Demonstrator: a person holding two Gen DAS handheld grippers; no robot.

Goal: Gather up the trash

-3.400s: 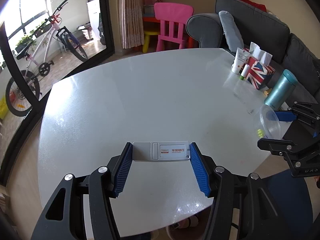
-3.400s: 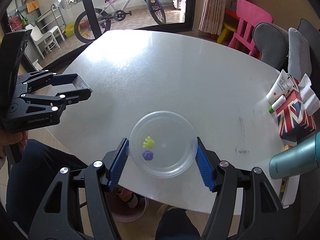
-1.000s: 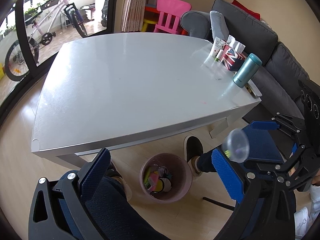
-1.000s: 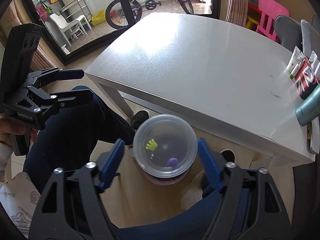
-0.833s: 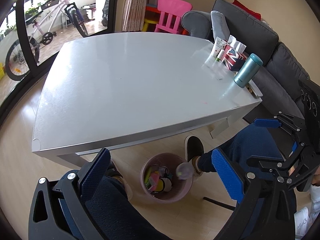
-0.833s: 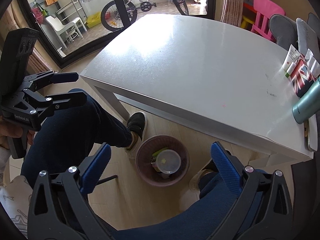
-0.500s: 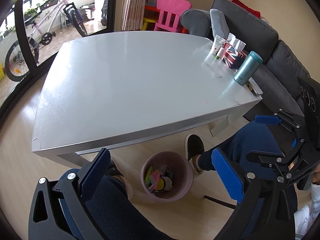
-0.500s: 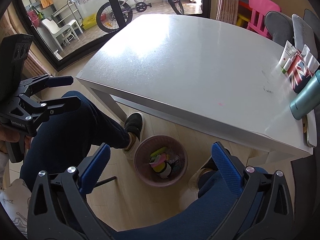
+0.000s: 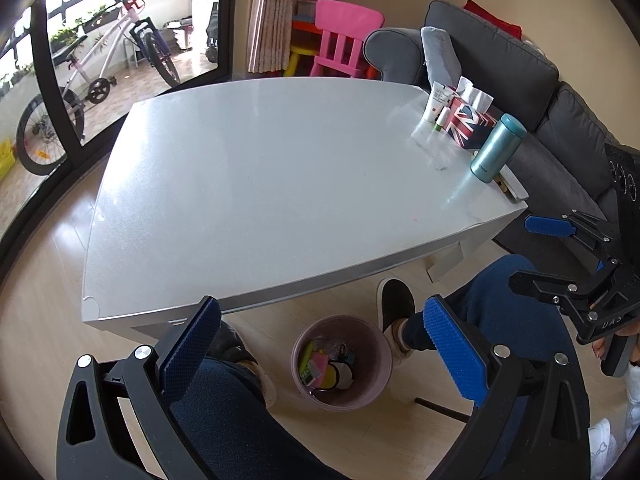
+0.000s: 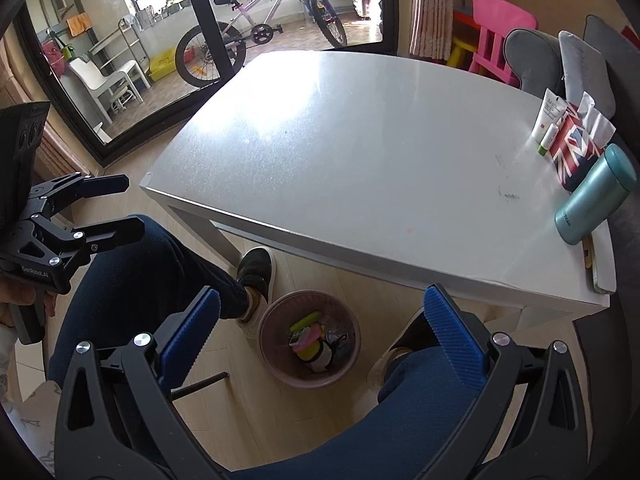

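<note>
A pink waste bin [image 9: 374, 376] stands on the floor in front of the white table [image 9: 260, 184], between the person's feet. It holds several pieces of trash [image 9: 326, 368]. It also shows in the right wrist view [image 10: 276, 356] with the trash [image 10: 316, 342] inside. My left gripper [image 9: 322, 346] is open and empty, held above the bin. My right gripper [image 10: 322, 332] is open and empty, also above the bin. Each gripper shows in the other's view, the right one [image 9: 536, 252] and the left one [image 10: 116, 204], both open.
On the table's right end stand a teal flask [image 9: 498, 148], a Union Jack tissue box [image 9: 468, 120], a white tube [image 9: 438, 100] and a small green-capped stick. A grey sofa [image 9: 520, 80], a pink chair [image 9: 344, 36] and a bicycle [image 9: 92, 88] lie beyond. The person's legs [image 10: 152, 264] flank the bin.
The clear plastic container that my right gripper held dropped into the bin and the jaws opened. The left gripper's card is gone from its jaws too. Both grippers have barely moved since.
</note>
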